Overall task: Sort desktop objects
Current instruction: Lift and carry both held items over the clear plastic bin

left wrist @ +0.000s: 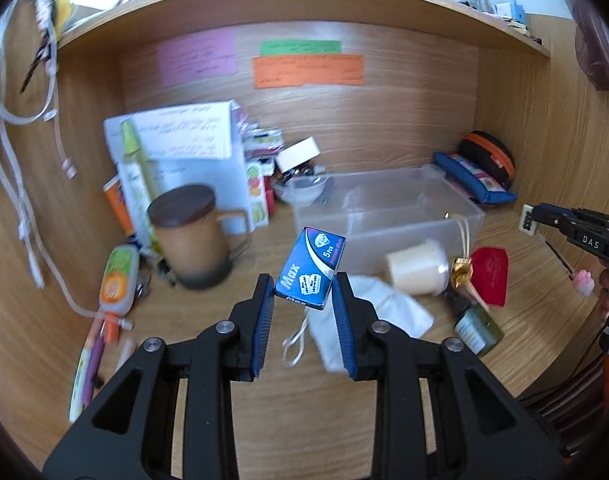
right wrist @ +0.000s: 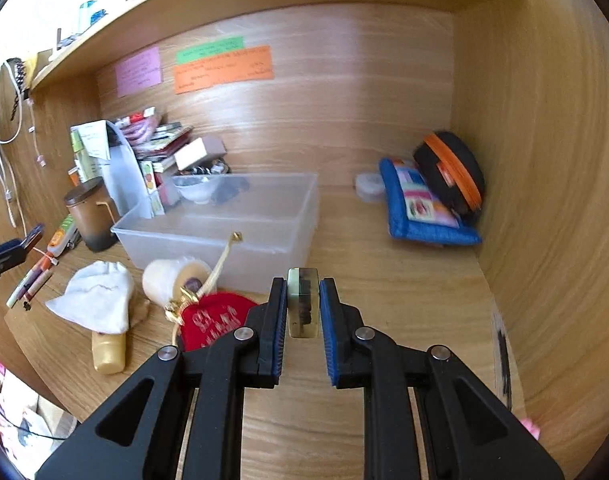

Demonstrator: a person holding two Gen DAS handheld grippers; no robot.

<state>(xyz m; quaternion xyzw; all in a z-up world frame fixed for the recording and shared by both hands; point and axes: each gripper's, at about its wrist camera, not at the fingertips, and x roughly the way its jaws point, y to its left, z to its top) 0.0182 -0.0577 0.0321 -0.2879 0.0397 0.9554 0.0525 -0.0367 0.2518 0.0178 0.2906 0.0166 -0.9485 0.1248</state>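
Bin placement decides the coming move: the clear plastic bin (left wrist: pixel 388 208) lies ahead of both tools, and each tool already carries something off the surface (left wrist: pixel 288 400).

In the left wrist view, the left tool (left wrist: pixel 303 289) is clamped on a small blue box (left wrist: pixel 310 267) marked "Max". The box sits tilted between the pads, its long axis running from lower left to upper right of the frame. The bin lies just beyond it, up and to the right of centre, its near wall almost directly behind the box.

In the right wrist view, the right tool (right wrist: pixel 302 286) is closed on a small translucent block (right wrist: pixel 302 302) with a dark inclusion, held upright with its long axis running along the fingers. Here the bin (right wrist: pixel 224 220) lies up and to the left of the tool, its near right corner just past the block.

Judging from both views, the left tool looks more squarely lined up with the bin opening; the right would have to swing leftward in its frame to clear the rim. A cream roll (right wrist: pixel 172 280), a white cloth pouch (right wrist: pixel 96 296) and a red pouch (right wrist: pixel 216 320) lie on the surface before the bin's near wall, below either path.
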